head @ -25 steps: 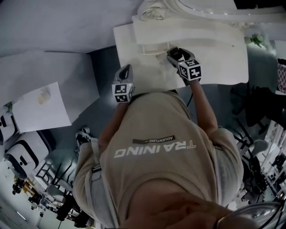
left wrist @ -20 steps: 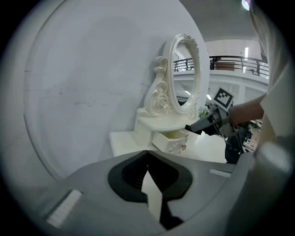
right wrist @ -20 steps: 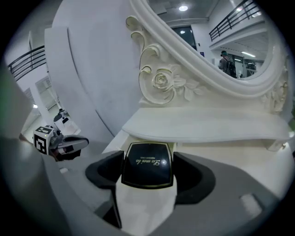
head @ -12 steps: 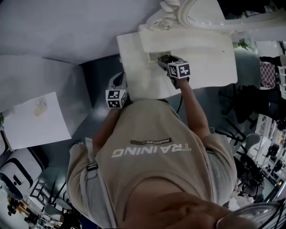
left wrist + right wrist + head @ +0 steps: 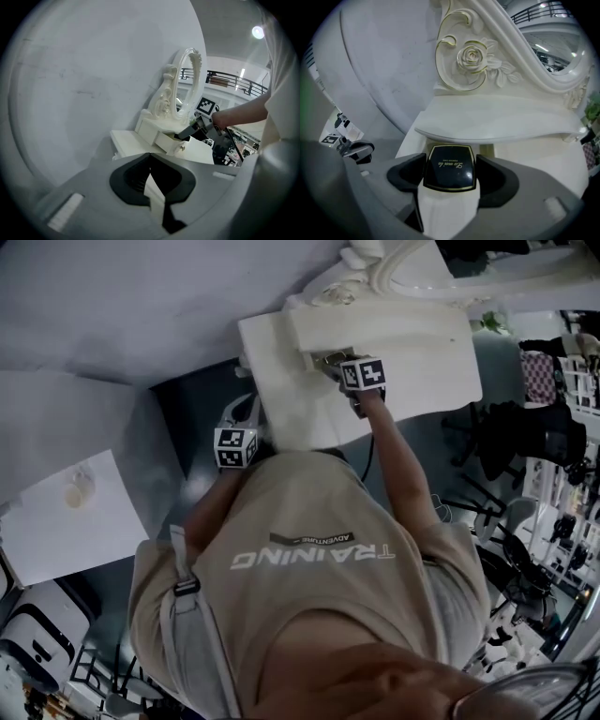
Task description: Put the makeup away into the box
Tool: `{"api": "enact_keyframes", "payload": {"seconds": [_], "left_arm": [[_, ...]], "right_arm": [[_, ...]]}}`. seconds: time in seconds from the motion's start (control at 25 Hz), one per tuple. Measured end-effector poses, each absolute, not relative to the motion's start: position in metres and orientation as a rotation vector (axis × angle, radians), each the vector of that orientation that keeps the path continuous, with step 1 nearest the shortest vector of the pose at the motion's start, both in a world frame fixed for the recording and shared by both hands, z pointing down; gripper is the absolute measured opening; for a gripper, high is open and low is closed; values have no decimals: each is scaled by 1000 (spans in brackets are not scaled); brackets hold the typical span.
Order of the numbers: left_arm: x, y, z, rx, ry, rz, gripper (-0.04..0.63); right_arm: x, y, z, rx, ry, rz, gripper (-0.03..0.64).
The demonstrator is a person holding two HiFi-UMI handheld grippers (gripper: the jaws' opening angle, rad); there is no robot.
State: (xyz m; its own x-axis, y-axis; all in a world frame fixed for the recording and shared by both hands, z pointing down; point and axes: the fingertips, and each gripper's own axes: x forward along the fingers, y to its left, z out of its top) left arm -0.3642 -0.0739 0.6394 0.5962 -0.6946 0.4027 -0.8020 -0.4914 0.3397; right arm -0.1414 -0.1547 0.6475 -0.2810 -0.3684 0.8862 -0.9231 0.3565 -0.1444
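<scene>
My right gripper (image 5: 450,174) is shut on a black compact (image 5: 449,164) with a gold rim and gold script on its lid. It holds the compact at the front of the white ornate mirror box (image 5: 501,124), just over the pulled-out drawer (image 5: 168,141). In the head view the right gripper (image 5: 330,362) sits at the drawer (image 5: 317,360) under the box (image 5: 375,324). The left gripper (image 5: 151,171) is shut with nothing in it. It hangs beside the left edge of the table (image 5: 281,399), and the left gripper (image 5: 246,411) is apart from the box.
The box stands on a white table (image 5: 126,140) against a pale curved wall. An oval mirror (image 5: 187,79) rises from the box. Dark floor lies left of the table. A white sheet (image 5: 66,512) lies on the floor at left, and chairs and clutter stand at right.
The right gripper has carried the compact left and in, up to the drawer front. The left gripper has drifted to the table's left edge. The head view has shifted too.
</scene>
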Motion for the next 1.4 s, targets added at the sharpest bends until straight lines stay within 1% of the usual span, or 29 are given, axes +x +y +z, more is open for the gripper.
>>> {"api": "enact_keyframes", "payload": {"seconds": [0.32, 0.72, 1.4], "left_arm": [[-383, -86, 640, 2333, -1185, 285, 6], [-416, -93, 647, 2319, -1207, 322, 6], [-397, -88, 650, 2345, -1194, 359, 6]], "right_arm": [[-146, -171, 654, 1138, -1737, 913, 333], [-147, -183, 667, 1352, -1706, 921, 333], [-147, -185, 670, 1349, -1717, 804, 334]]}}
